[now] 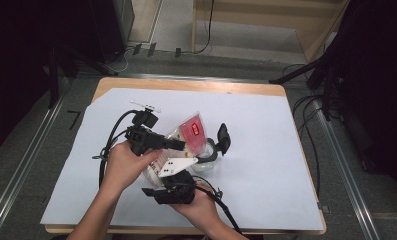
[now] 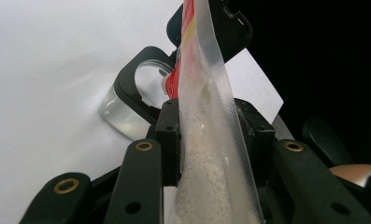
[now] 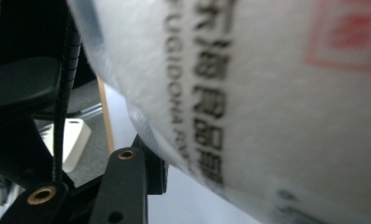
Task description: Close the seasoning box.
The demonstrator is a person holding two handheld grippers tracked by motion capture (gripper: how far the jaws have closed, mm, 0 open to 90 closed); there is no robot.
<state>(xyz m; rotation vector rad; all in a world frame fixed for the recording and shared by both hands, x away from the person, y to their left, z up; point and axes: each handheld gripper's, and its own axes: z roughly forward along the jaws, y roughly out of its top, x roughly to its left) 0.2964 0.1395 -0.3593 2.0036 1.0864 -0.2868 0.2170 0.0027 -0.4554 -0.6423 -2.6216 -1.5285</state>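
Clear, crinkled plastic makes up the thing I am handling: a see-through pouch with a red printed label [image 1: 192, 131], held up off the bench [image 1: 266, 150] between my two claws. In the high view its red panel faces upward and carries a small white mark; the rest of the film looks frosty and pale. In the left gripper view the pouch [image 2: 206, 140] runs edge-on, a long translucent strip speckled with tiny dots along its sealed margin, with red and yellow print showing at its far end. My left claw [image 2: 206, 140] is clamped on that sealed edge, both jaws pressed flat against the film from either side. In the right gripper view the pouch [image 3: 267, 107] sits very close to the lens, white and blurred, with dark printed characters in a column and a red square stamp near the top corner. My right claw [image 1: 173, 192] is just below the pouch in the high view; the one jaw I can see sits against the film's lower edge, but I cannot tell whether the jaws are closed on it. Just beyond the pouch stands a clear round container with a black hinged lid [image 1: 217, 146], the lid tilted up and open, resting on the white sheet [image 1: 266, 150] that covers the bench.
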